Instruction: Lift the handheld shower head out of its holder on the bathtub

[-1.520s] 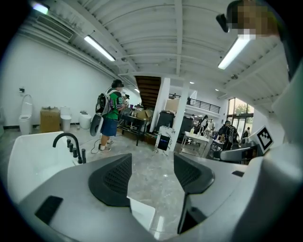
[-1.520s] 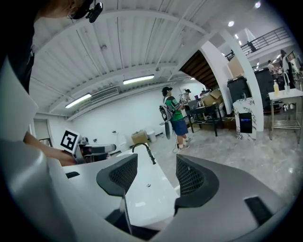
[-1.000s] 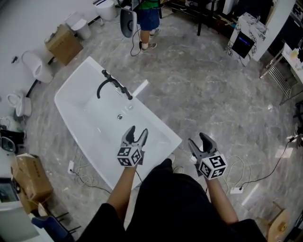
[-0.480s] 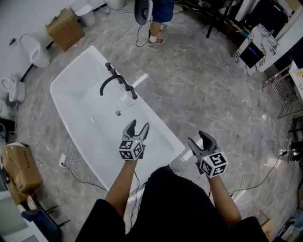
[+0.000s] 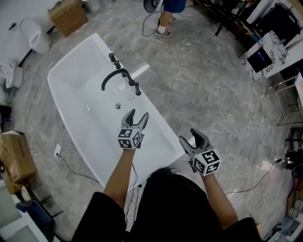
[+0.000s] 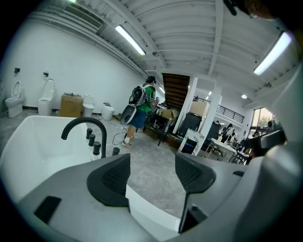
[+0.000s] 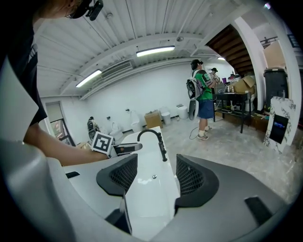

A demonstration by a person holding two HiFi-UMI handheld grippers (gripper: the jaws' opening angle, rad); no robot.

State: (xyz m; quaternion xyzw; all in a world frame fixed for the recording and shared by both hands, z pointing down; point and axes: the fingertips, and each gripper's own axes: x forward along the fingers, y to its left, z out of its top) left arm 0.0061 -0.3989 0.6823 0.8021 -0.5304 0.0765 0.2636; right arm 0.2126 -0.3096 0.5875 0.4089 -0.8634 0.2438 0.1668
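Observation:
A white bathtub (image 5: 66, 101) lies at the left of the head view, with a black curved spout (image 5: 112, 78) and a row of black fittings on its right rim. The handheld shower head (image 5: 138, 89) seems to be the short black stick at the near end of that row, standing upright; it also shows as a stick (image 6: 116, 151) and as a stick (image 7: 165, 155) in the gripper views. My left gripper (image 5: 135, 117) hovers over the tub's near half, short of the fittings; its jaws are opening, nothing between them. My right gripper (image 5: 192, 136) hangs open and empty outside the tub's near right corner.
A person in a green shirt (image 6: 147, 101) stands on the grey floor beyond the tub. Cardboard boxes (image 5: 68, 14) and toilets (image 5: 37, 35) line the far left wall. Cables (image 5: 68, 158) lie left of the tub. A marbled stand with a screen (image 5: 265, 54) sits at right.
Both grippers have moved forward and a little down toward the tub. The faucet row now sits closer to the left gripper's tips.

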